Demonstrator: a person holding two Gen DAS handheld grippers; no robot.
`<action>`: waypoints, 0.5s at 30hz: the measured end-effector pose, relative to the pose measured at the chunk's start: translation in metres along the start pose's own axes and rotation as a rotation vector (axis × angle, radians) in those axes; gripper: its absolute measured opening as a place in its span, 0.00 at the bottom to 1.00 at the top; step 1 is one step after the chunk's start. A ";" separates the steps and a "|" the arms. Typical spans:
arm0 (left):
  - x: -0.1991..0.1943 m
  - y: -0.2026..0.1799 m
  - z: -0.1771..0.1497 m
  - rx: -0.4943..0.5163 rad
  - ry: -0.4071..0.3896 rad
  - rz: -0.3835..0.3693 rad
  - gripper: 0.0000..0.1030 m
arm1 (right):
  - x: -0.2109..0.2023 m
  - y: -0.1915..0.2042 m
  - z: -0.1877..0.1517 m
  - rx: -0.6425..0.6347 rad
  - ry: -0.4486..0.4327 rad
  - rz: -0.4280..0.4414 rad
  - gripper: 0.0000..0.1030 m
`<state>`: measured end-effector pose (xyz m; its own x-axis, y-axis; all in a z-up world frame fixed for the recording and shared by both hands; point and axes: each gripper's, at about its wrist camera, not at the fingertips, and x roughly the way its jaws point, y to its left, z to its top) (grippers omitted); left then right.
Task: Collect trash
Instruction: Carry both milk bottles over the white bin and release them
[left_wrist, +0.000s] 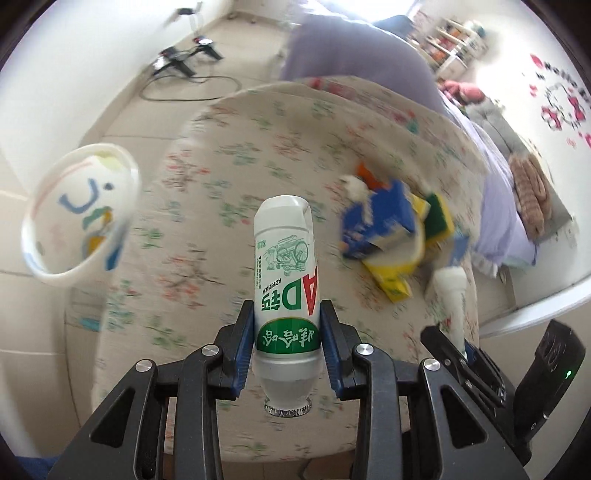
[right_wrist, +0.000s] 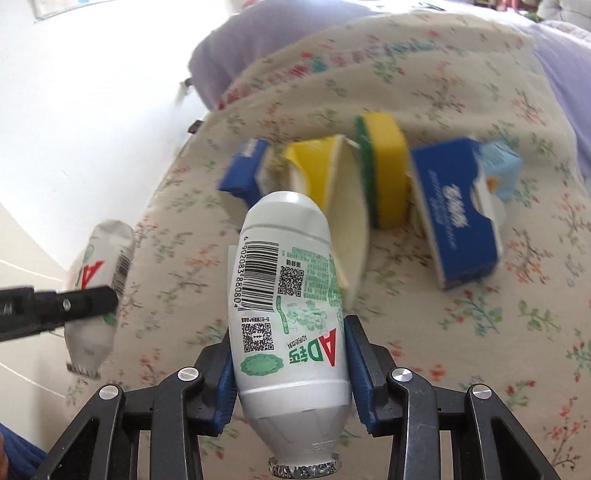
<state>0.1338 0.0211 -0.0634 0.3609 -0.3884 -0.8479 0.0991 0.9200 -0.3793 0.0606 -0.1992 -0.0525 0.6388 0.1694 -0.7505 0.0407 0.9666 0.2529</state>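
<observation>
The left gripper (left_wrist: 287, 341) is gripping a white bottle (left_wrist: 285, 280) with green and red print, its blue pads pressing on both sides of the lower label; the bottle is sitting in the centre of the left view, foil-rimmed mouth toward the camera and base pointing up the frame. The right gripper (right_wrist: 290, 373) is clamping a second bottle (right_wrist: 288, 295) of the same kind in the centre of the right view, tilted a little to the right, barcode showing. Both are hanging over a floral cloth (left_wrist: 192, 221). At the left edge of the right view, the left gripper's black finger is crossing the first bottle. On the cloth, right of centre in the left view, a blurred heap is lying: a blue carton (right_wrist: 456, 214), a yellow-and-green sponge (right_wrist: 384, 166) and a yellow carton (right_wrist: 317, 162), touching one another. A white bin (left_wrist: 79, 214) with coloured drawings is standing at the left of the left view.
</observation>
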 end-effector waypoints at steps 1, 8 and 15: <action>0.000 0.007 0.001 -0.024 0.004 -0.007 0.35 | 0.002 0.003 0.001 -0.005 0.001 -0.003 0.43; -0.009 0.030 0.004 -0.064 0.003 -0.038 0.35 | 0.016 0.009 0.005 0.045 0.021 0.044 0.33; -0.013 0.046 0.008 -0.100 -0.002 -0.041 0.35 | 0.030 0.023 0.007 0.030 0.033 0.016 0.27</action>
<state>0.1411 0.0692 -0.0673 0.3604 -0.4255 -0.8301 0.0207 0.8933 -0.4489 0.0861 -0.1738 -0.0645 0.6136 0.1921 -0.7659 0.0535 0.9576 0.2830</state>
